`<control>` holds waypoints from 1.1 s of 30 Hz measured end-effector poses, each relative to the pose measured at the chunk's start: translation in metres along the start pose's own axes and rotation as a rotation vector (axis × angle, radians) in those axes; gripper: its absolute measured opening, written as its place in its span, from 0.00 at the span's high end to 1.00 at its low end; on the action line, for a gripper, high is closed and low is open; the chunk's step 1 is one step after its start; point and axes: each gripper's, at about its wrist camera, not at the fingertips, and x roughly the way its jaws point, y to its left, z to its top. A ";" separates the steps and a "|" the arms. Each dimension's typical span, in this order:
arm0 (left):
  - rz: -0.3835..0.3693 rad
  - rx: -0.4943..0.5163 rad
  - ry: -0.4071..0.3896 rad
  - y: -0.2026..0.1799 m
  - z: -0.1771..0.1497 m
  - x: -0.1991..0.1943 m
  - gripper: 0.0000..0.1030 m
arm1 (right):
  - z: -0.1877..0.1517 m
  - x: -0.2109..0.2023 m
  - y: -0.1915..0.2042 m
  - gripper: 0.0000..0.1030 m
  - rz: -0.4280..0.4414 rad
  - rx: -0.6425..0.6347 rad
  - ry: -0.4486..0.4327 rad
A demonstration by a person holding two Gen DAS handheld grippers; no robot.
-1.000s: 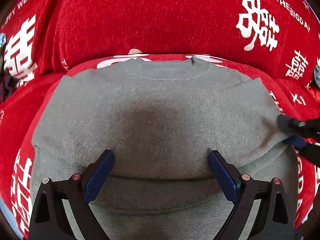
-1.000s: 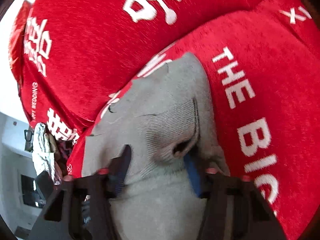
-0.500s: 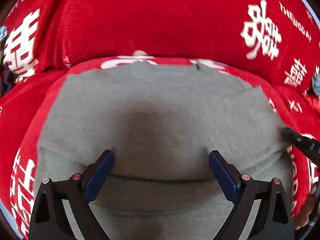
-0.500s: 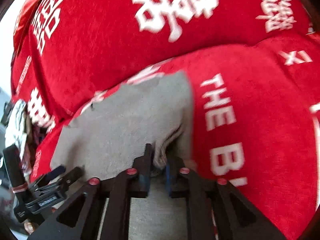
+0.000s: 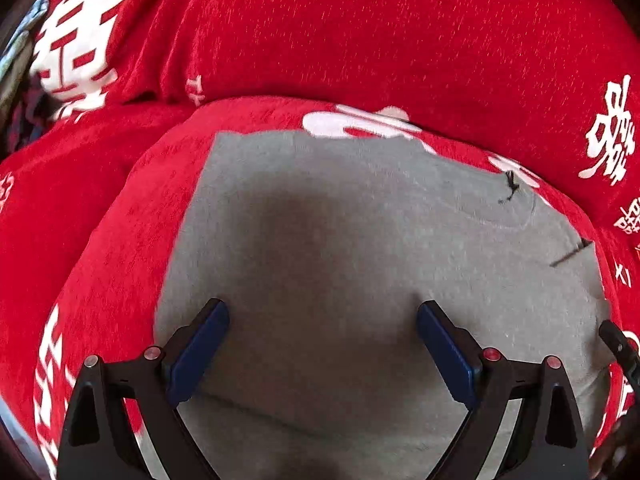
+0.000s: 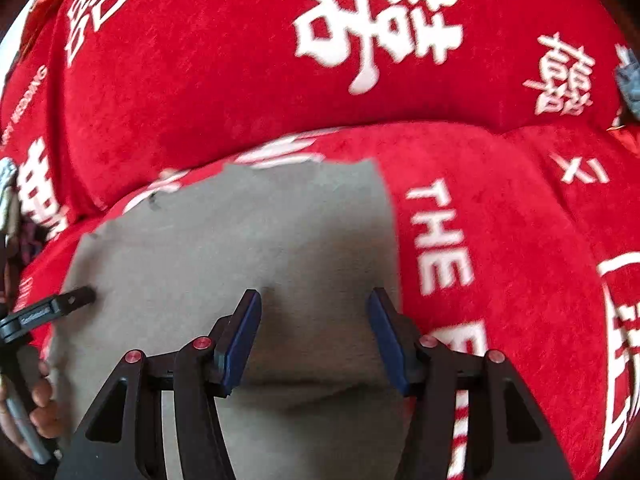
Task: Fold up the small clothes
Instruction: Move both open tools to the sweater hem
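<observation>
A small grey garment [image 5: 360,248] lies flat on a red cushion, its neckline with a black stitch toward the far right in the left wrist view. My left gripper [image 5: 322,312] hovers open over the garment's left half, nothing between its blue pads. In the right wrist view the same grey garment [image 6: 240,240] fills the lower middle, its right edge straight against the red cover. My right gripper [image 6: 316,300] stands over that right part with its jaws opening and no cloth pinched between them. The left gripper's black finger [image 6: 76,298] shows at the left edge.
A red sofa cover with white characters and lettering [image 6: 376,28] covers the seat and the backrest behind the garment. A hand [image 6: 36,408] holds the left tool's handle at lower left. Clutter shows at the far left edge [image 5: 20,60].
My right gripper let go of the folded sleeve it pinched and its jaws spread; the sleeve now lies flat on the garment. My left gripper slid left across the garment, still open.
</observation>
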 end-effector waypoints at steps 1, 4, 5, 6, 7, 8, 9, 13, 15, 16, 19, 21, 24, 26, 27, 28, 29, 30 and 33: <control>0.005 0.018 0.002 -0.001 0.004 0.001 0.07 | 0.002 0.004 -0.002 0.35 -0.042 0.008 0.012; 0.034 0.033 0.012 -0.001 0.025 0.008 0.07 | 0.007 0.011 -0.016 0.34 -0.043 0.067 0.043; 0.016 0.015 0.007 0.002 0.030 0.008 0.07 | 0.009 0.005 -0.015 0.34 -0.082 0.068 0.034; -0.009 -0.011 0.006 0.005 0.036 0.010 0.07 | 0.010 -0.006 -0.010 0.34 -0.108 0.049 -0.012; -0.016 -0.022 0.013 0.007 0.039 0.013 0.07 | 0.011 -0.015 -0.005 0.34 -0.114 0.022 -0.055; -0.016 -0.028 0.031 0.008 0.043 0.020 0.07 | 0.012 -0.022 0.003 0.34 -0.123 -0.013 -0.084; -0.008 -0.025 0.043 0.008 0.043 0.024 0.07 | 0.013 -0.026 0.011 0.34 -0.122 -0.042 -0.092; 0.078 0.076 0.051 -0.003 0.043 0.040 0.01 | 0.015 -0.007 0.050 0.34 -0.036 -0.147 -0.019; 0.077 0.073 0.065 -0.001 0.045 0.038 0.01 | 0.012 0.016 0.058 0.34 -0.040 -0.177 0.058; 0.086 0.061 0.066 0.002 0.044 0.033 0.01 | 0.011 0.030 0.058 0.34 -0.061 -0.176 0.112; 0.076 0.051 0.007 0.006 0.029 0.003 0.01 | 0.010 0.021 0.066 0.33 -0.115 -0.180 0.075; 0.039 0.081 -0.029 0.003 0.003 -0.018 0.01 | 0.001 0.001 0.076 0.33 -0.064 -0.199 0.034; 0.051 0.160 -0.065 -0.011 -0.042 -0.038 0.01 | -0.024 -0.018 0.098 0.33 -0.012 -0.279 -0.004; 0.076 0.209 -0.070 -0.020 -0.062 -0.038 0.01 | -0.038 -0.015 0.106 0.33 -0.006 -0.299 0.013; 0.097 0.229 -0.069 -0.024 -0.071 -0.035 0.01 | -0.045 -0.010 0.107 0.34 -0.016 -0.302 0.035; 0.104 0.231 -0.086 -0.023 -0.077 -0.037 0.01 | -0.053 -0.010 0.106 0.33 -0.029 -0.304 0.024; 0.106 0.221 -0.095 -0.021 -0.079 -0.040 0.01 | -0.057 -0.013 0.106 0.33 -0.040 -0.308 0.005; 0.112 0.200 -0.084 -0.017 -0.080 -0.045 0.01 | -0.061 -0.017 0.106 0.33 -0.053 -0.307 0.008; 0.066 0.170 -0.109 -0.015 -0.093 -0.066 0.01 | -0.075 -0.041 0.103 0.33 -0.001 -0.289 -0.023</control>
